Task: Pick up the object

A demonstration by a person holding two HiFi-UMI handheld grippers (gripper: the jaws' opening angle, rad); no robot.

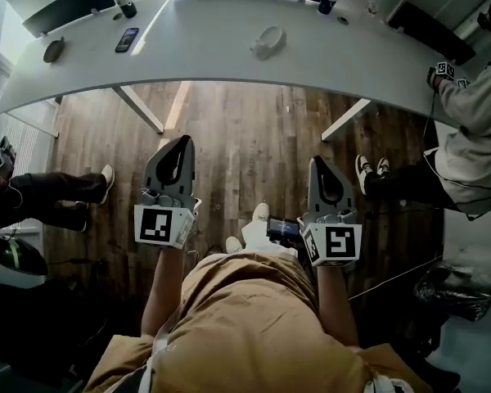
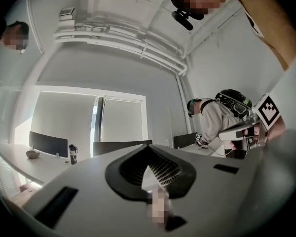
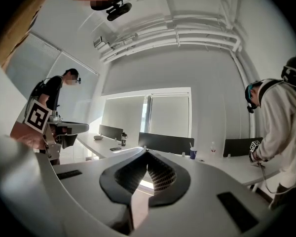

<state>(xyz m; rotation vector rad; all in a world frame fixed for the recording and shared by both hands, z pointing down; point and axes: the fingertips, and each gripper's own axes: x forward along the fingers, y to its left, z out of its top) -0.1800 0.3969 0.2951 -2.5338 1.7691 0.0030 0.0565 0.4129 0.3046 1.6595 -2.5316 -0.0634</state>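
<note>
A long white table (image 1: 204,51) curves across the top of the head view. On it lie a white rounded object (image 1: 268,41), a dark phone (image 1: 127,39), a black bottle (image 1: 124,1), a blue cup (image 1: 327,2) and a dark oval thing (image 1: 54,50). My left gripper (image 1: 182,142) and right gripper (image 1: 317,164) hang over the wooden floor, short of the table's near edge and pointing toward it. Both are shut with nothing between the jaws, as the left gripper view (image 2: 149,146) and right gripper view (image 3: 147,151) also show.
Two slanted white table legs (image 1: 139,109) stand under the table ahead of me. A seated person's legs (image 1: 57,195) reach in from the left. Another person in a light top (image 1: 475,146) stands at the right end. Dark monitors (image 1: 69,6) sit at the table's far corners.
</note>
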